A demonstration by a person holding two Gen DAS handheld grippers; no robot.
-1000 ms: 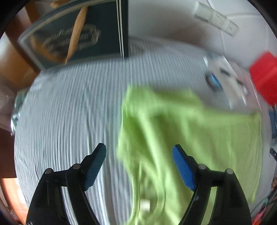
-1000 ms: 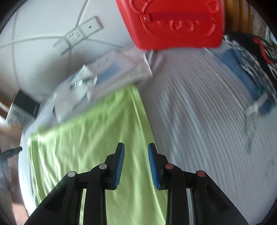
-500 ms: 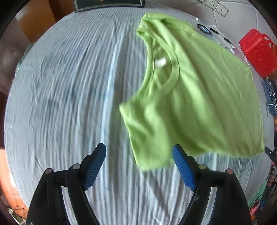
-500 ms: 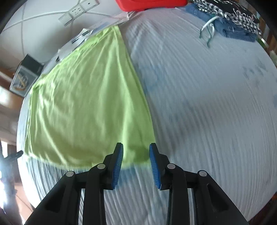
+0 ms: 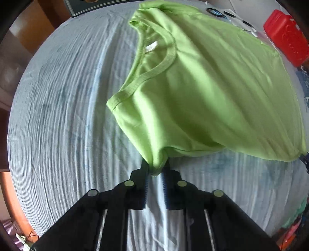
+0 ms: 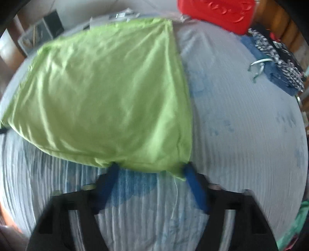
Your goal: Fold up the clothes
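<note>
A lime green T-shirt (image 5: 202, 83) lies spread on a pale blue-white ribbed sheet (image 5: 58, 115), collar and white label toward the far left. My left gripper (image 5: 156, 170) is shut on the near sleeve corner of the shirt. In the right wrist view the shirt (image 6: 108, 92) fills the left half. My right gripper (image 6: 149, 171) is open, its blue pads (image 6: 193, 179) wide apart, and the shirt's near hem corner lies between them.
A red plastic case (image 5: 285, 36) stands at the far right, also seen in the right wrist view (image 6: 216, 13). Folded dark and checked clothes with a hanger (image 6: 278, 63) lie at the right. Papers and small items (image 5: 227, 15) lie at the far edge.
My left gripper moved up to the shirt's sleeve corner and shut on it. My right gripper opened wide from nearly shut and now straddles the near hem corner.
</note>
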